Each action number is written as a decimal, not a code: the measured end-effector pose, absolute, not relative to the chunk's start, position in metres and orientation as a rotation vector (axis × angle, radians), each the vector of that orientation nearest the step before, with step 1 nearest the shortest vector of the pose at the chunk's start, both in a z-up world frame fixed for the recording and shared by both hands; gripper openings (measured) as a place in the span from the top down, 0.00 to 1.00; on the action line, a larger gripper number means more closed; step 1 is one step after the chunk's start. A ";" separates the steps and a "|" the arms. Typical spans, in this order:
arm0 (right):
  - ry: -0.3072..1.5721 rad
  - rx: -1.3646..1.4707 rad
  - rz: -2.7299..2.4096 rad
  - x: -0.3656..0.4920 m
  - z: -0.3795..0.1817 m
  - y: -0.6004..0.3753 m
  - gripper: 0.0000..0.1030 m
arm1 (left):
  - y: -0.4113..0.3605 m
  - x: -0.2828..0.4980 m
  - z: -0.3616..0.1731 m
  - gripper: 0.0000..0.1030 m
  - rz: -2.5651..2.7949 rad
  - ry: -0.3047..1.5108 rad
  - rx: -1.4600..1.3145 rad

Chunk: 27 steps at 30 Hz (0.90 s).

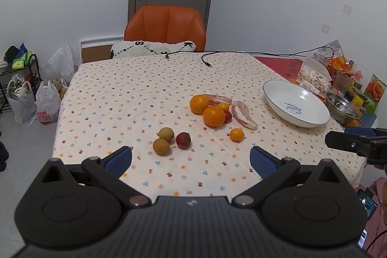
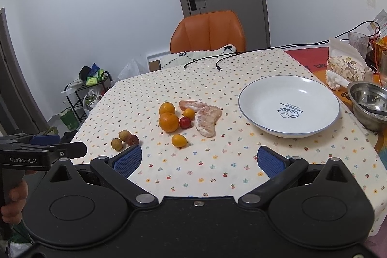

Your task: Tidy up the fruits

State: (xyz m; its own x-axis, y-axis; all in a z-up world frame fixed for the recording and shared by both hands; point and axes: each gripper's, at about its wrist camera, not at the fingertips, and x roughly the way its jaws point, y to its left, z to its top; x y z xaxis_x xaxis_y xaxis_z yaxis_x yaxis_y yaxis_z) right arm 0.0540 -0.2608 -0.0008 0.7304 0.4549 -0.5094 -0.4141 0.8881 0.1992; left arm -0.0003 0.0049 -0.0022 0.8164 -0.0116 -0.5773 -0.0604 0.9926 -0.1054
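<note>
Both grippers are held above the near edge of the table [image 1: 101,93], which is covered by a dotted floral cloth. The left gripper [image 1: 191,160] has its jaws spread wide with nothing between the blue pads. The right gripper [image 2: 199,161] is in the same condition: jaws spread, nothing held.

The fruit lies loose on the cloth, ahead of both grippers. Nearest the left gripper are two brown longans [image 1: 163,140] touching each other, with a dark red fruit [image 1: 183,140] just beside them. Farther back sits a cluster: two oranges [image 1: 206,110] touching one another, a small kumquat [image 1: 223,107] and a small red fruit [image 2: 185,122] tucked against them, and two peeled pomelo segments [image 2: 208,121], one behind the cluster and one to its right. A second kumquat [image 2: 179,140] lies apart, in front of the cluster.

The white plate [image 2: 254,98] stands to the right of the fruit, near the right gripper, with nothing on it. A steel bowl [image 2: 362,93] sits just beyond the plate's right rim. An orange chair [image 1: 165,27] stands at the far side of the table.
</note>
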 end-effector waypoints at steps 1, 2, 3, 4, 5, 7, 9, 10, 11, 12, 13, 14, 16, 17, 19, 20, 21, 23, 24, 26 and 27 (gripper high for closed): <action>0.580 0.076 0.479 0.054 -0.001 -0.261 0.00 | 0.005 0.000 -0.002 0.00 0.027 0.616 -0.121; 0.579 0.078 0.480 0.054 -0.001 -0.262 0.00 | 0.005 0.000 -0.002 0.00 0.028 0.616 -0.121; 0.580 0.079 0.480 0.055 -0.002 -0.262 0.00 | 0.005 0.001 -0.003 0.00 0.029 0.617 -0.122; 0.581 0.080 0.480 0.055 -0.002 -0.262 0.00 | 0.005 0.001 -0.003 0.00 0.031 0.617 -0.123; 0.582 0.080 0.479 0.056 -0.002 -0.261 0.00 | 0.006 0.001 -0.003 0.00 0.032 0.617 -0.123; 0.583 0.080 0.479 0.056 -0.003 -0.262 0.00 | 0.007 0.001 -0.004 0.00 0.037 0.612 -0.126; 0.585 0.081 0.482 0.057 -0.004 -0.262 0.00 | 0.008 0.002 -0.005 0.00 0.041 0.610 -0.132; 0.585 0.082 0.483 0.057 -0.005 -0.262 0.00 | 0.009 0.003 -0.006 0.00 0.042 0.609 -0.135; 0.585 0.080 0.484 0.058 -0.005 -0.262 0.00 | 0.010 0.004 -0.006 0.00 0.042 0.609 -0.136; 0.585 0.077 0.484 0.058 -0.006 -0.262 0.00 | 0.010 0.004 -0.007 0.00 0.044 0.608 -0.137; 0.584 0.075 0.483 0.059 -0.006 -0.261 0.00 | 0.011 0.006 -0.008 0.00 0.046 0.608 -0.138; 0.585 0.074 0.482 0.059 -0.007 -0.261 0.00 | 0.011 0.006 -0.008 0.00 0.049 0.609 -0.139; 0.588 0.075 0.483 0.062 -0.009 -0.260 0.00 | 0.012 0.009 -0.011 0.00 0.052 0.608 -0.141; 0.590 0.077 0.481 0.063 -0.009 -0.260 0.00 | 0.013 0.010 -0.012 0.00 0.053 0.608 -0.142; 0.593 0.078 0.480 0.065 -0.011 -0.260 0.00 | 0.014 0.012 -0.014 0.00 0.056 0.607 -0.145; 0.594 0.078 0.480 0.067 -0.012 -0.259 0.00 | 0.015 0.013 -0.016 0.00 0.058 0.608 -0.146; 0.595 0.078 0.480 0.068 -0.013 -0.259 0.00 | 0.016 0.015 -0.017 0.00 0.059 0.609 -0.146; 0.598 0.076 0.479 0.071 -0.015 -0.258 0.00 | 0.018 0.017 -0.020 0.00 0.061 0.610 -0.147; 0.600 0.075 0.478 0.072 -0.016 -0.257 0.00 | 0.018 0.018 -0.021 0.00 0.062 0.608 -0.148; 0.605 0.075 0.481 0.074 -0.018 -0.255 0.00 | 0.020 0.020 -0.023 0.00 0.064 0.605 -0.151; 0.608 0.074 0.483 0.075 -0.020 -0.254 0.00 | 0.021 0.021 -0.024 0.00 0.065 0.604 -0.153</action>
State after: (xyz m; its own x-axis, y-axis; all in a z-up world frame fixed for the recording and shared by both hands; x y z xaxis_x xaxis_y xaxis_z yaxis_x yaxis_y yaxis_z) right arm 0.0752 -0.2545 -0.0197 0.7130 0.4571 -0.5316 -0.4146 0.8864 0.2060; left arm 0.0210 0.0205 -0.0243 0.8213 0.0161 -0.5703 -0.1054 0.9867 -0.1238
